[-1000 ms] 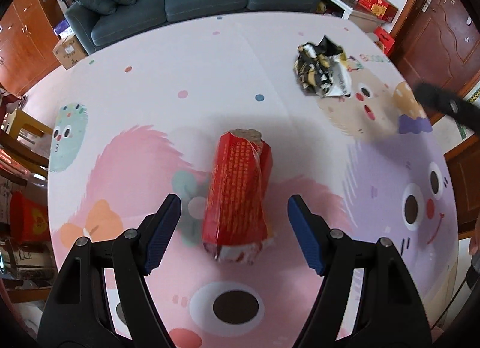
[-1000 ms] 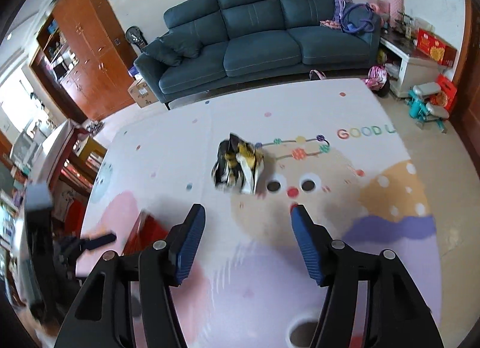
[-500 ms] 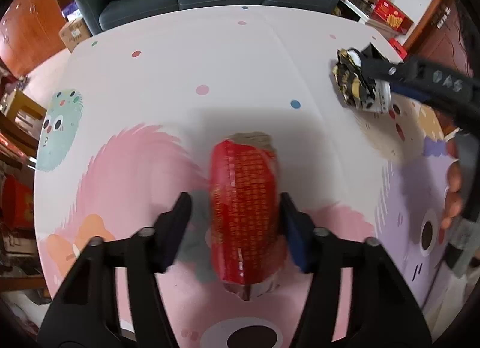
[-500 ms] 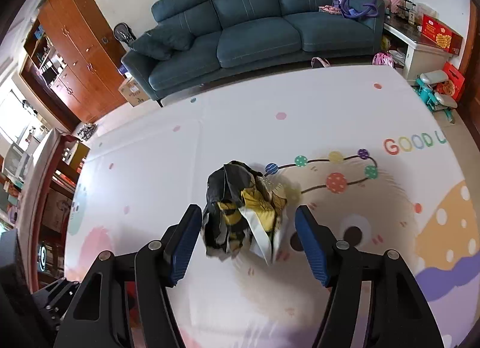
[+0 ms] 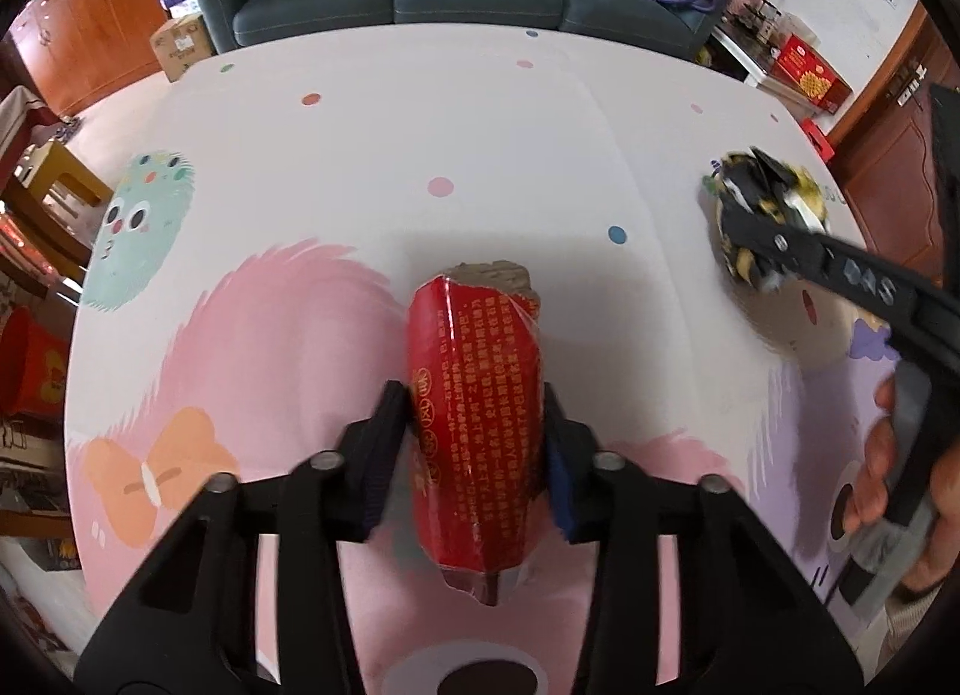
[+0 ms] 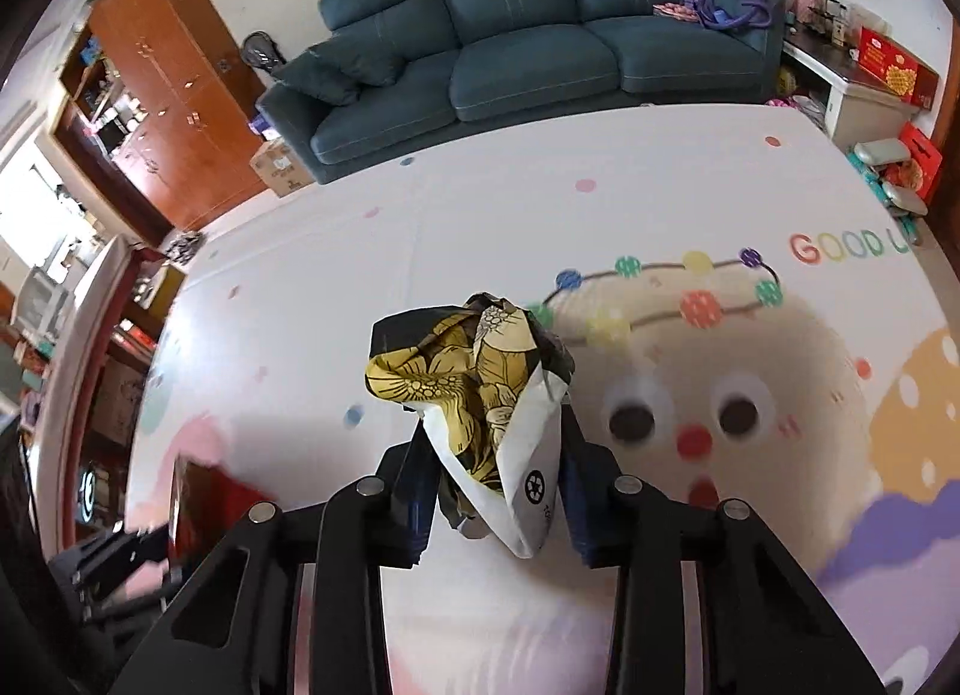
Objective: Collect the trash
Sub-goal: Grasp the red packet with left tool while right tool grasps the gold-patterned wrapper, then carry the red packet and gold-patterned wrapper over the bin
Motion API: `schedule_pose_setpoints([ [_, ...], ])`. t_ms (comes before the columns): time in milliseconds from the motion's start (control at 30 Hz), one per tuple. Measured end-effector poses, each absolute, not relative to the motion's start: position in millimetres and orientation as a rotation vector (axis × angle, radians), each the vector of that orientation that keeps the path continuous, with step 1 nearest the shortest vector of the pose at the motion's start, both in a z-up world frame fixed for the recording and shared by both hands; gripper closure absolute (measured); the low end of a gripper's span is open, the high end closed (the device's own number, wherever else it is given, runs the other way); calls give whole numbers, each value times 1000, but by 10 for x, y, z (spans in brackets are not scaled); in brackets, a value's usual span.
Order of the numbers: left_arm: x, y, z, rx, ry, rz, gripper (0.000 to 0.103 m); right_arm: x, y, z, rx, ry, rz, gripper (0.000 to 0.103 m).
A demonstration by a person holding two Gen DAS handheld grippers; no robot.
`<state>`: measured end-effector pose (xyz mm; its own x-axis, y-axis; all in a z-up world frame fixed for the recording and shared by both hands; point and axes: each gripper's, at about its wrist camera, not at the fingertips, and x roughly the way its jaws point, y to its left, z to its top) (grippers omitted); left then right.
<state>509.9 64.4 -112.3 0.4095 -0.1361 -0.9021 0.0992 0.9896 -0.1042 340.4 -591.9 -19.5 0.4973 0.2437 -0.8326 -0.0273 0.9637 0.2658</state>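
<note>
- Your left gripper (image 5: 474,458) has just been closing its fingers, and now the blue pads press on both long sides of the red crinkled plastic snack wrapper with gold print (image 5: 477,425). The wrapper lies lengthwise between them, on the pink part of the mat.
- The near end of this red wrapper is torn and sticks out toward the camera; the far end shows a brownish edge.
- Your right gripper (image 6: 495,494) has also just been closing its fingers. They now clamp the lower part of the crumpled black-and-yellow flower-print bag with white lining (image 6: 480,389), which stands up above the fingers.
- A small recycling mark shows on the white part of this bag, close to the right finger.
- Both pieces of trash are over the white cartoon-printed play mat (image 5: 480,113) on the floor. I cannot tell whether the flower-print bag touches the mat.
- In the left wrist view you see the right gripper (image 5: 759,236) at the right edge with the bag in it, and your hand (image 5: 894,473) around its handle.
- The two pieces of trash are well apart on the mat.
- Beyond the mat stands a dark blue fabric sofa (image 6: 516,41) against the wall.
- Left of the sofa is a brown cardboard box (image 6: 279,167), and behind it a reddish wooden cabinet (image 6: 162,89).
</note>
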Motion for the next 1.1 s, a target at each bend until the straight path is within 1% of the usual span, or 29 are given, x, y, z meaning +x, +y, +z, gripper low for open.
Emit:
schedule_pose_setpoints([
  [167,4782,628,-932,-50,1137,-170,73,2883,-5970,42,229,1018,202,68],
  [200,4681,605,-887,-47,1136,-179,74,2774,-5973,96,226,1012,207,68],
  [267,4480,563,-799,-44,1131,-195,80,2489,-6024,215,220,1000,224,68],
  [500,3579,358,-499,-21,1110,-260,81,1416,-6196,469,196,985,265,68],
  [733,2635,125,-231,-2,1077,-335,81,246,-6440,606,252,979,284,69],
  [933,1752,-119,-68,56,1041,-456,81,-903,-6694,519,264,1022,256,69],
  [1100,1065,-356,-185,113,1074,-563,81,-1782,-6966,179,304,1107,197,68],
])
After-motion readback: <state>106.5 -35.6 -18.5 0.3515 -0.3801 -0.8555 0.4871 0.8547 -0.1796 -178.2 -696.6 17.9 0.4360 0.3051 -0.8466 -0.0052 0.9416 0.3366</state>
